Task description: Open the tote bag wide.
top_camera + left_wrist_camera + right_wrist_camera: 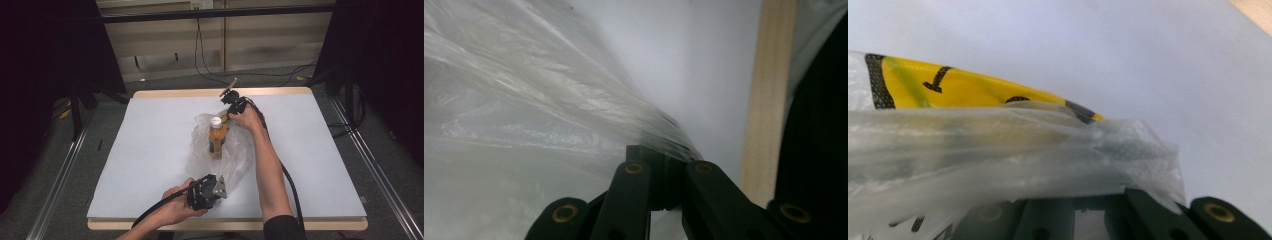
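A clear plastic bag (235,157) lies crumpled in the middle of the table. An orange bottle (217,137) with a white cap lies in it, cap towards the far side. My left gripper (223,187) is at the bag's near end, shut on a gathered fold of the film (554,100), which fans out from the jaws of my left gripper (665,156). My right gripper (229,116) is at the bag's far end beside the cap, shut on the bag's edge (1013,150). A yellow piece with black print (963,90) shows through the film just beyond my right gripper (1083,192).
A pale blue-grey mat (150,150) covers the table, and a wooden rim (769,100) runs along its edge. Both forearms reach in from the near side, and black cables trail from the grippers. Dark stands and floor cables lie beyond the far edge.
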Motion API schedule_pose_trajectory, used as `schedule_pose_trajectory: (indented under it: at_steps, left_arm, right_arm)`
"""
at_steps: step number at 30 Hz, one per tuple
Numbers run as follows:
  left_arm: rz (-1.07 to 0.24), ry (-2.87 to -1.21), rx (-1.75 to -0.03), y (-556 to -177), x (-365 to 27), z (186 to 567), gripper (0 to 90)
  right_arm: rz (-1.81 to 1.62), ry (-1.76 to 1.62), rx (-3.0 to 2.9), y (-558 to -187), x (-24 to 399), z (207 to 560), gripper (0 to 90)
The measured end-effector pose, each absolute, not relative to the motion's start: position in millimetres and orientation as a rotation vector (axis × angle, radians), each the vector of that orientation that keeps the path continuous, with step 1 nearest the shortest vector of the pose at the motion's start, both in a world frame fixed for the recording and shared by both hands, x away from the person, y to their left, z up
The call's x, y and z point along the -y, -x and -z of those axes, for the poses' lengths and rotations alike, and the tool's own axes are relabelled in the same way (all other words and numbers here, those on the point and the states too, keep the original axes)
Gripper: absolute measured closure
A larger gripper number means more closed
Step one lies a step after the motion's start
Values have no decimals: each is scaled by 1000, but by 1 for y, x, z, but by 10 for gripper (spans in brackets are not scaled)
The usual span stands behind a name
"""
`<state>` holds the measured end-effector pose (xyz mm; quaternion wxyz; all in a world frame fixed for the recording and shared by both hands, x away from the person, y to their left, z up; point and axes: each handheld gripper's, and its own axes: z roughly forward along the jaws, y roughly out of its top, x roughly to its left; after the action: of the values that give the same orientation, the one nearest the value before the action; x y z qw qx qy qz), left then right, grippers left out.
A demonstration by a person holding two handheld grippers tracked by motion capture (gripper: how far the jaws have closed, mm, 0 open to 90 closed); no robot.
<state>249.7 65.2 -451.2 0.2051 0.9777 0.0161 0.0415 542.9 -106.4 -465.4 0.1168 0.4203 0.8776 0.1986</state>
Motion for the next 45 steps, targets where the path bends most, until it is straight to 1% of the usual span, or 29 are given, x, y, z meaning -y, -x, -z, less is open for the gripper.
schedule_pose_trajectory:
  at_steps: [7, 12, 13, 16, 21, 24, 25, 26, 27, 29, 34, 35, 41, 45]
  left_arm:
    - [-103, -2712, -50, -247, -67, 451, 900]
    - [-62, -2691, -55, -248, -69, 453, 900]
    - [-73, -2711, -11, -249, -69, 451, 900]
    - [-79, -2699, -28, -248, -69, 452, 900]
    - [-48, -2696, -30, -251, -71, 452, 900]
    - [13, -2664, -52, -256, -74, 453, 900]
    - [30, -2634, -84, -258, -75, 455, 900]
    - [35, -2635, -75, -261, -77, 455, 900]
    - [32, -2605, -116, -260, -78, 454, 900]
    - [44, -2556, -134, -264, -81, 448, 900]
    - [18, -2448, -153, -269, -87, 429, 900]
    - [-5, -2419, -164, -268, -88, 426, 900]
    - [-38, -2323, -137, -269, -97, 401, 900]
    - [-50, -2254, -173, -273, -106, 392, 900]
  right_arm:
    - [-547, -1246, -2518, -551, 104, 466, 900]
    - [-563, -1273, -2478, -554, 105, 468, 900]
    - [-563, -1274, -2472, -554, 106, 468, 900]
    - [-561, -1282, -2448, -554, 107, 469, 900]
    - [-552, -1288, -2417, -555, 107, 470, 900]
    - [-607, -1297, -2434, -553, 112, 470, 900]
    - [-624, -1298, -2451, -552, 114, 469, 900]
    - [-671, -1284, -2480, -549, 116, 468, 900]
    - [-706, -1273, -2490, -545, 117, 465, 900]
    - [-832, -1256, -2503, -537, 120, 459, 900]
    - [-1020, -1137, -2536, -510, 121, 442, 900]
    - [-1048, -1125, -2535, -504, 123, 439, 900]
    - [-1213, -1080, -2479, -479, 137, 419, 900]
    - [-1270, -1018, -2466, -463, 142, 408, 900]
